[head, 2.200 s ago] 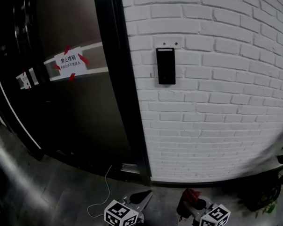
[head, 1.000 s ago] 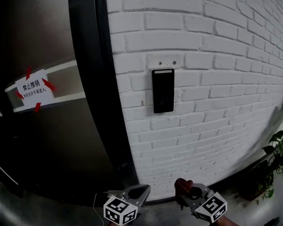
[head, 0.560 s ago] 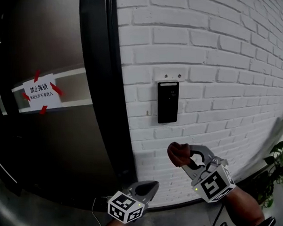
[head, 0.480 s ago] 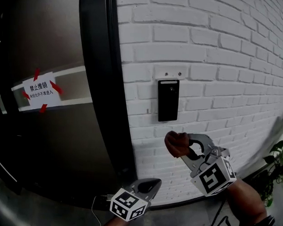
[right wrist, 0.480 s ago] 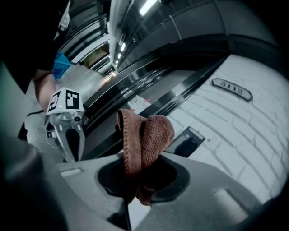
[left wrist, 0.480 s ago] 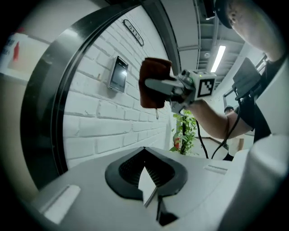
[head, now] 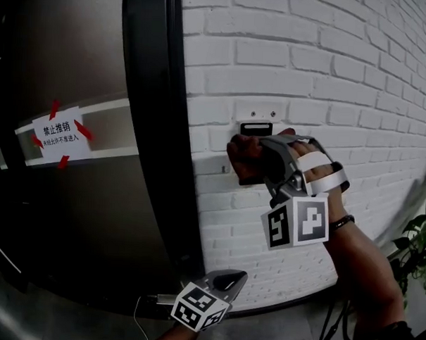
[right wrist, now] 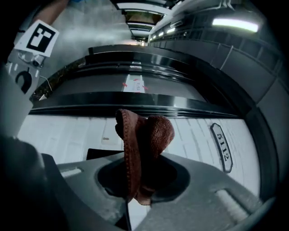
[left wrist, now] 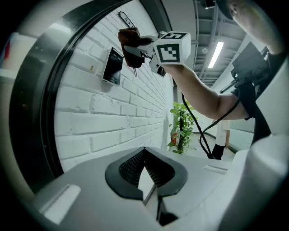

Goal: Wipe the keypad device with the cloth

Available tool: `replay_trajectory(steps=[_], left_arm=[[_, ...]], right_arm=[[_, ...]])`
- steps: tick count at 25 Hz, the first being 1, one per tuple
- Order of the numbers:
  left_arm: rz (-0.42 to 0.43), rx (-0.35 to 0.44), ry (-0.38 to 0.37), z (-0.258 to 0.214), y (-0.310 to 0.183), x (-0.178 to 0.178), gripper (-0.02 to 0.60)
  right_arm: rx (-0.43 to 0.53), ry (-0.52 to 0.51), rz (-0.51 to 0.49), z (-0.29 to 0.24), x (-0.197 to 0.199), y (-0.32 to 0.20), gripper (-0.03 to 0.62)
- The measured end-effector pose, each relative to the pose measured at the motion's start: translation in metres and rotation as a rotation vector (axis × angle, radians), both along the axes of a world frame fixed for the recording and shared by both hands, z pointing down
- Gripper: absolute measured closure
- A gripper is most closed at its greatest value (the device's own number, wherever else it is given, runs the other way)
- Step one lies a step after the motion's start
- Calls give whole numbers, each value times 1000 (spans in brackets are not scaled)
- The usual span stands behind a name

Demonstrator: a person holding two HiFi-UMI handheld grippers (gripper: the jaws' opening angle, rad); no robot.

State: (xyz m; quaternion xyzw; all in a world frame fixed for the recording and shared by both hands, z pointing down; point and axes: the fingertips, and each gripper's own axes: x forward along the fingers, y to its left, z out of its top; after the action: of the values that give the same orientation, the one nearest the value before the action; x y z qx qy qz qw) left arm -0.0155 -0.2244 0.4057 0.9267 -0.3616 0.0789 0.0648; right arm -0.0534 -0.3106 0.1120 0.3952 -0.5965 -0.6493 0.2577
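The black keypad device (head: 256, 127) hangs on the white brick wall; only its top strip shows, the rest lies behind the cloth and gripper. My right gripper (head: 262, 150) is shut on a bunched reddish-brown cloth (head: 242, 155), which lies against the keypad's face. In the right gripper view the cloth (right wrist: 144, 137) stands up from the jaws, with a corner of the keypad (right wrist: 101, 154) behind it. From the left gripper view, the keypad (left wrist: 113, 66), cloth (left wrist: 128, 38) and right gripper (left wrist: 141, 45) show high on the wall. My left gripper (head: 231, 278) hangs low, shut and holding nothing.
A black door frame (head: 158, 128) borders the wall on the left, beside a dark door bearing a taped white notice (head: 58, 134). A potted plant (head: 420, 245) stands at the right. A thin cable (head: 139, 316) lies on the floor. A number plate (right wrist: 222, 146) is fixed to the wall.
My right gripper has risen with the cloth from below the keypad up onto its face. The left gripper has stayed low.
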Motion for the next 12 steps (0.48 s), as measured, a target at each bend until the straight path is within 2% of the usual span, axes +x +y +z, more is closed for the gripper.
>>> replay_trajectory(steps=[7, 12], left_arm=[[-10, 4, 29, -1, -2, -4, 565], [-19, 2, 35, 0, -4, -8, 565]], right_arm=[[58, 83, 97, -14, -7, -30, 540], [63, 48, 107, -19, -9, -40, 540]])
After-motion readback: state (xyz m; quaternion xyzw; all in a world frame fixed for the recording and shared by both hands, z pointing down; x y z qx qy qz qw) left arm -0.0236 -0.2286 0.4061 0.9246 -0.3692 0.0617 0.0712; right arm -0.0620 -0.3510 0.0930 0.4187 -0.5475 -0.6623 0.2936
